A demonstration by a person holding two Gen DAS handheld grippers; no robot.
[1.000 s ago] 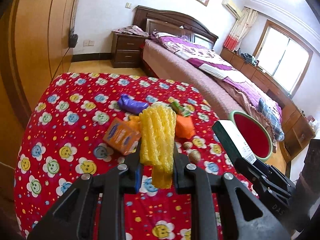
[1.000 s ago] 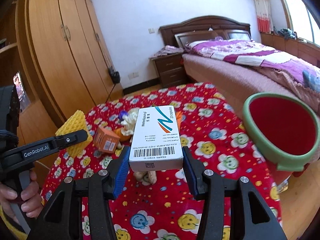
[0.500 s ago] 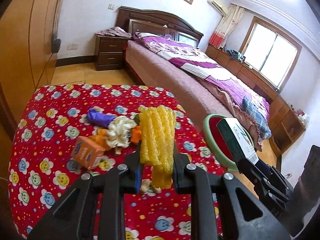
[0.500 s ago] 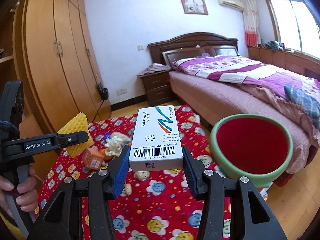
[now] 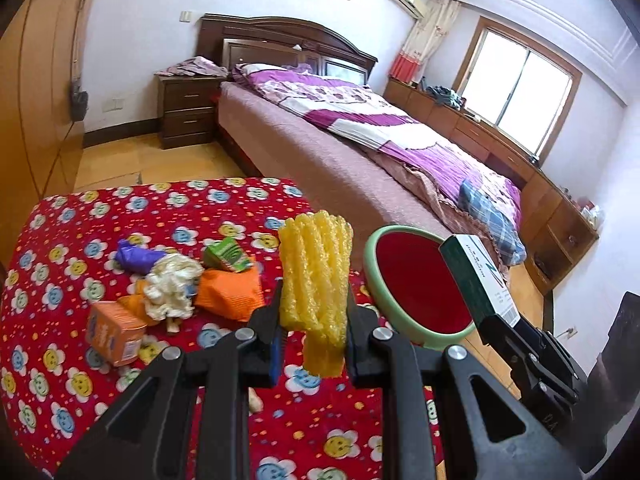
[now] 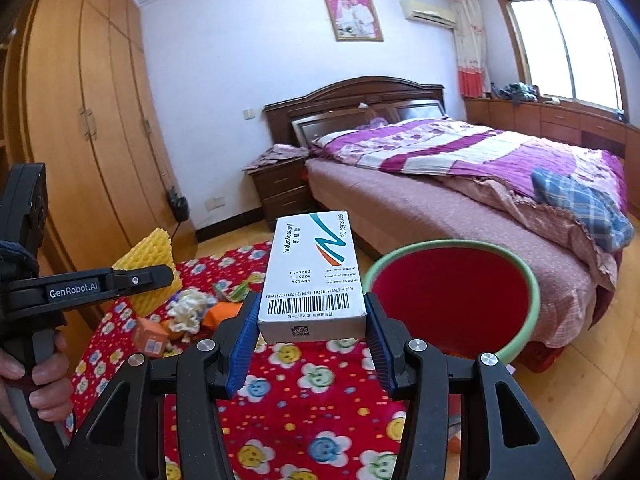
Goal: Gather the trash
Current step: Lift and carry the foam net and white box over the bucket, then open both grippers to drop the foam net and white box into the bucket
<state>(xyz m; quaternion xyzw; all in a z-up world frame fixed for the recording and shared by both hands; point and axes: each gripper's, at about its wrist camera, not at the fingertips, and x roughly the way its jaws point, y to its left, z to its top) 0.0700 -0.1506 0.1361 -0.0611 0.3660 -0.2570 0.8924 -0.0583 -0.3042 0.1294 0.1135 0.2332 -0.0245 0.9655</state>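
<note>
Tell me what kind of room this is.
A home bedroom, most likely: a made bed with a wooden headboard, a nightstand beside it, and a tall wooden wardrobe along the wall.

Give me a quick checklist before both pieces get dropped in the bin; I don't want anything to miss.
1. Left tongs shut on the yellow foam net: ok.
2. Right tongs shut on the medicine box: ok.
3. Red bin mouth open and unblocked: ok.
4. Either piece over the bin mouth: cannot tell; both look short of the rim.
5. Two tongs apart from each other: ok.
6. Trash left on the red tablecloth, including the orange box: not ok, more to collect.
</note>
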